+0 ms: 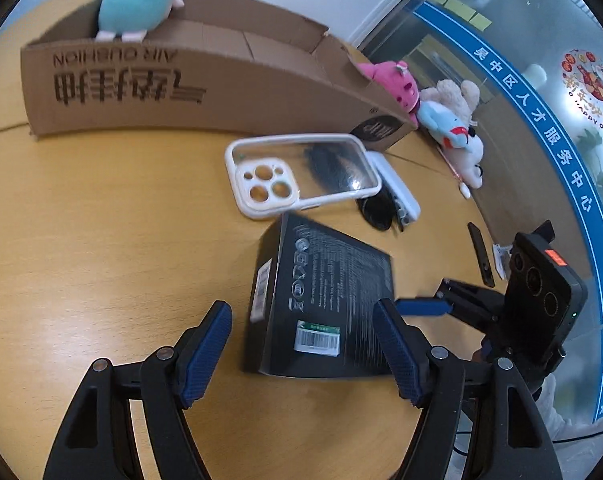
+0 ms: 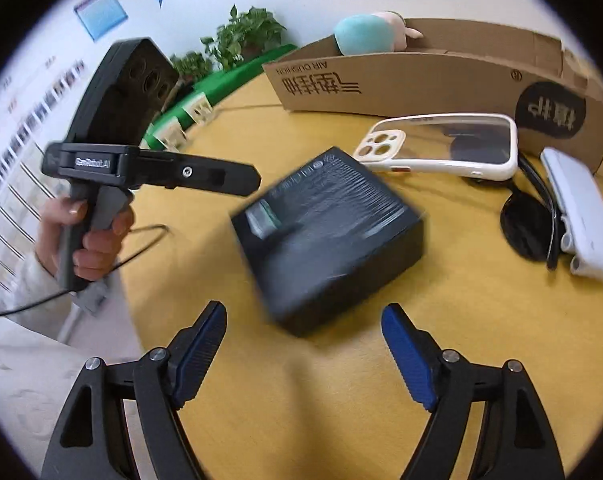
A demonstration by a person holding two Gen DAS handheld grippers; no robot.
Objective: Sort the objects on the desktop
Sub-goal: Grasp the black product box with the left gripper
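A black box (image 1: 325,300) lies on the wooden table, also in the right wrist view (image 2: 329,236). My left gripper (image 1: 305,352) is open, its fingers either side of the box's near end, not touching. My right gripper (image 2: 305,356) is open and empty just short of the box. A clear phone case with a white rim (image 1: 301,172) (image 2: 441,146) lies behind the box. Black sunglasses (image 2: 529,228) and a white case (image 2: 577,216) lie to its right. A cardboard box (image 1: 189,80) (image 2: 421,80) with a teal plush (image 1: 137,4) (image 2: 365,36) stands at the back.
Pink, beige and blue-white plush toys (image 1: 441,120) lie past the cardboard box's right end. A thin black item (image 1: 481,256) lies near the table's right edge. The other hand-held gripper shows at the right of the left view (image 1: 533,292) and the left of the right view (image 2: 141,160).
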